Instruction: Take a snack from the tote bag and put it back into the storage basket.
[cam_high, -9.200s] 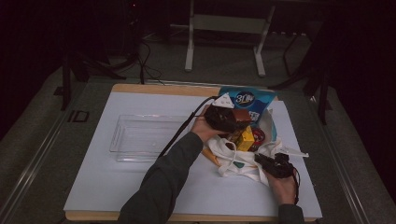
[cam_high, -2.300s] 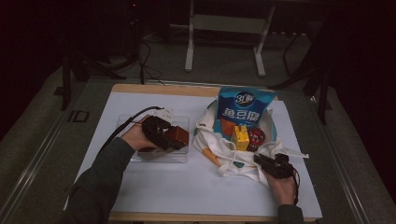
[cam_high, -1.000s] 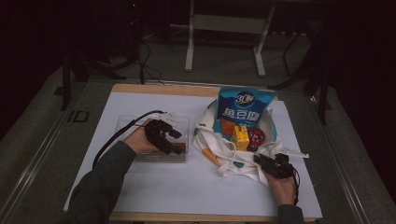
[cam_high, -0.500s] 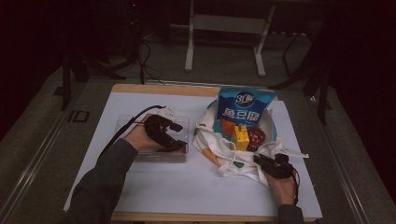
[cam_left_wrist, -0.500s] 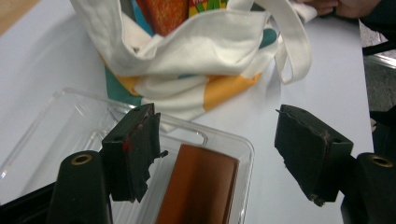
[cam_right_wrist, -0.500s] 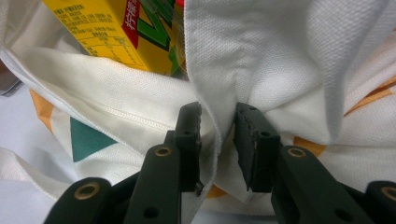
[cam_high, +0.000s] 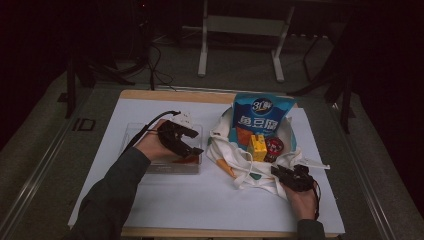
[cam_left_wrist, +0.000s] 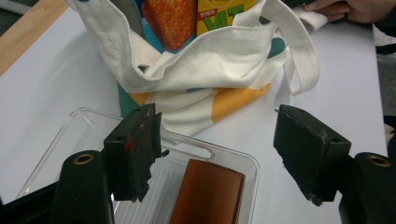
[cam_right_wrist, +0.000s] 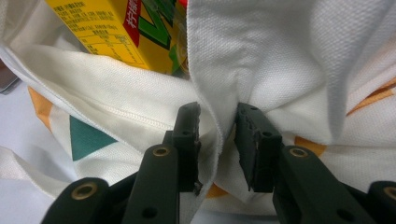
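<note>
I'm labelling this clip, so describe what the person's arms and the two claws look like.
Both the left claw and right claw are black, with blocky, worn jaw pads on arms with round brass-rimmed holes. A black cable trails from the left one. The left arm wears a dark grey-green long sleeve.

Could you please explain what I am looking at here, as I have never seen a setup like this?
A person sits at a white table and holds a two-jaw gripping tool in each hand. One picture looks down from above; the other two come from cameras riding on each tool.

The left gripper hangs open above a clear tray with a brown packet lying in it. The right gripper pinches a fold of the white cloth bag, apparently holding it open. The bag holds a blue snack bag, a yellow carton and a red can.
</note>
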